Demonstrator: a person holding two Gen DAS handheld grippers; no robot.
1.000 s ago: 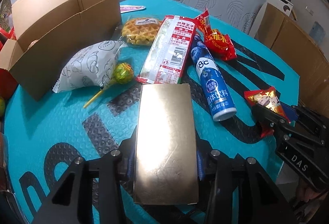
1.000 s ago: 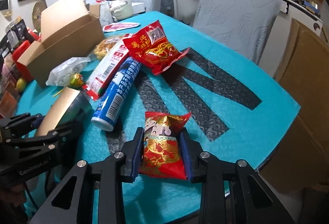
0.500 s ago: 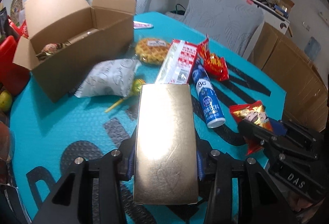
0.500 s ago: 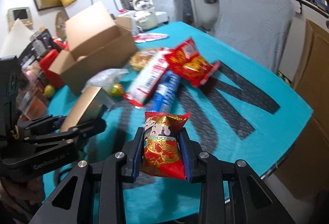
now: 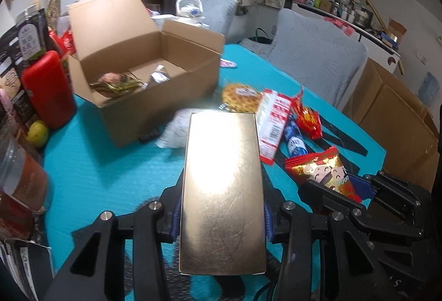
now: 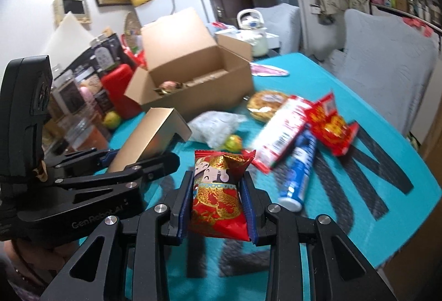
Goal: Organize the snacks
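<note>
My left gripper (image 5: 221, 215) is shut on a shiny gold box (image 5: 222, 187) and holds it above the teal table. It also shows in the right wrist view (image 6: 150, 140). My right gripper (image 6: 218, 207) is shut on a red and gold snack packet (image 6: 218, 196), also seen in the left wrist view (image 5: 323, 174). An open cardboard box (image 5: 154, 88) with a few wrapped snacks inside stands at the back left, also in the right wrist view (image 6: 199, 85). Both grippers are raised in front of it.
On the teal table (image 5: 91, 171) lie a white bag (image 6: 218, 124), a waffle pack (image 5: 240, 96), a red-white packet (image 5: 272, 124), a blue tube (image 6: 299, 174), a red bag (image 6: 330, 127) and a lollipop (image 6: 233, 142). Jars and a red container (image 5: 48, 88) crowd the left edge.
Both grippers have lifted with their loads and moved up and left toward the cardboard box, whose inside now shows. The snacks on the table have not moved.
</note>
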